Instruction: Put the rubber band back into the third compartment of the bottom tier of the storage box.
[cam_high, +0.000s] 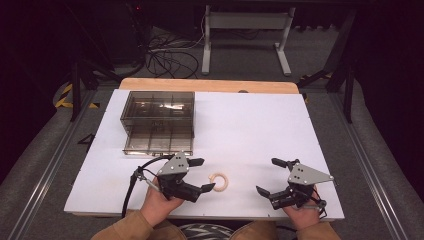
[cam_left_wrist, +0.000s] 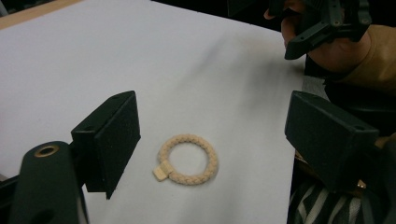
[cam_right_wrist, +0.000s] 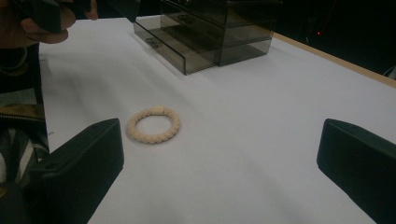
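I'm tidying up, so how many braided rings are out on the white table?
1. The braided ring lies flat on the white table, near the front edge, just right of the left tool. More could be hidden inside the smoky drawer box.

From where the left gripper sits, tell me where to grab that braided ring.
Pinch the braided ring across one side of its band, away from the small tag, coming down from above: it lies flat on the white table, so only its rim offers grip. The left gripper stands open beside it.

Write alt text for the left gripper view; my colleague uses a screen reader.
A cream braided ring lies flat on the white table, between the left gripper's open black jaws, untouched. The person's other hand holds the right gripper at the far edge.
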